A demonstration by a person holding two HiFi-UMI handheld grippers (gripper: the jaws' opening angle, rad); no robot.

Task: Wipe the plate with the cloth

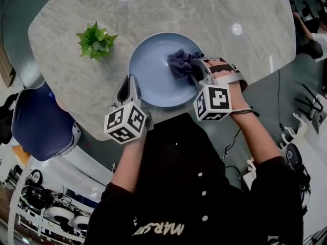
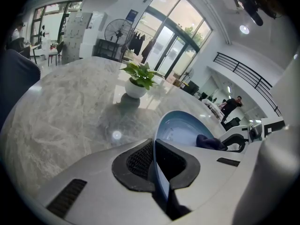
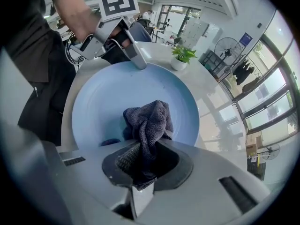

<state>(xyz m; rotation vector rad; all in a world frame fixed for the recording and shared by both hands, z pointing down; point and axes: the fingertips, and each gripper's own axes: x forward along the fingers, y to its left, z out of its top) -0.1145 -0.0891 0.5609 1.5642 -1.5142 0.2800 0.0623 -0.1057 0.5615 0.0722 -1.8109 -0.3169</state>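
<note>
A light blue plate lies on the marble table near its front edge. My left gripper is shut on the plate's near left rim, the rim running edge-on between its jaws. A dark grey-blue cloth rests bunched on the plate's right side. My right gripper is shut on the cloth, which hangs from its jaws onto the plate. In the right gripper view the left gripper shows at the plate's far rim.
A small potted green plant stands on the table left of the plate, also visible as the plant in the left gripper view. A blue chair sits by the table's left front. The table edge runs close under my hands.
</note>
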